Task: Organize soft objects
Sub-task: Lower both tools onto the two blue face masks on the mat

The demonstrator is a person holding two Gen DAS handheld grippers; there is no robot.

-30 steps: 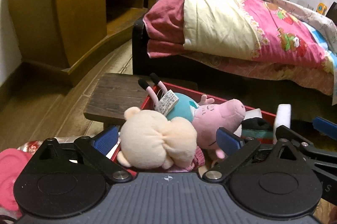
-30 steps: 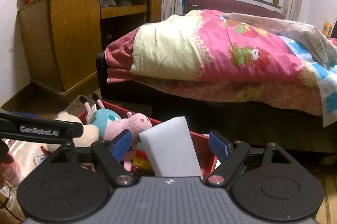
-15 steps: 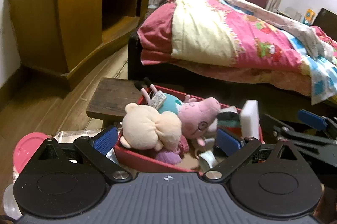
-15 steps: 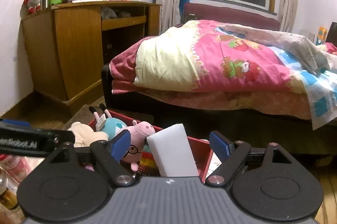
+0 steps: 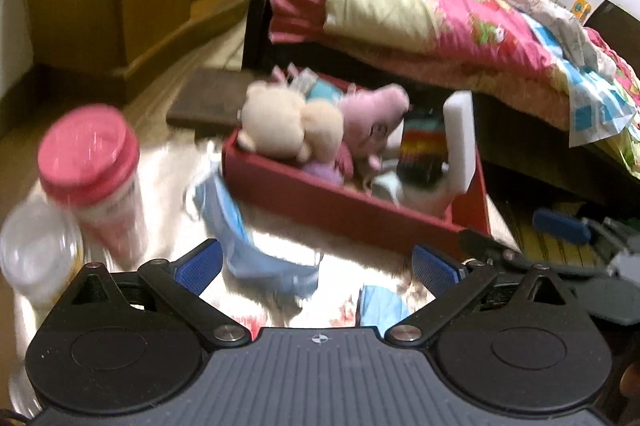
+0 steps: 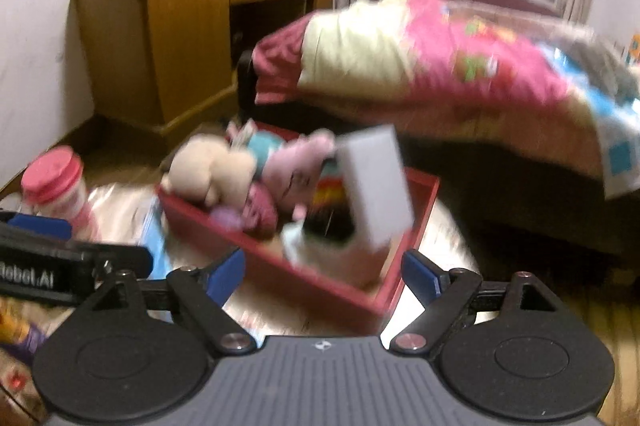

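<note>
A red box (image 5: 320, 193) stands on a shiny surface and holds a cream plush bear (image 5: 288, 125), a pink pig plush (image 5: 372, 117), a rainbow striped cloth (image 5: 422, 149) and an upright white sponge block (image 5: 460, 141). The box (image 6: 420, 209), bear (image 6: 208, 169) and sponge (image 6: 376, 185) also show in the right wrist view. My left gripper (image 5: 316, 266) is open and empty, well back from the box. My right gripper (image 6: 324, 274) is open and empty, just in front of the box. Both views are blurred.
A pink-lidded jar (image 5: 92, 169) and a clear bottle (image 5: 36, 254) stand at the left. Blue face masks (image 5: 240, 234) lie in front of the box. A bed with a pink quilt (image 5: 440, 9) is behind, a wooden cabinet (image 6: 180, 37) at the far left.
Both grippers have pulled back and risen away from the box, so the whole box and the shiny surface now show. The plush toys and sponge stay in the box.
</note>
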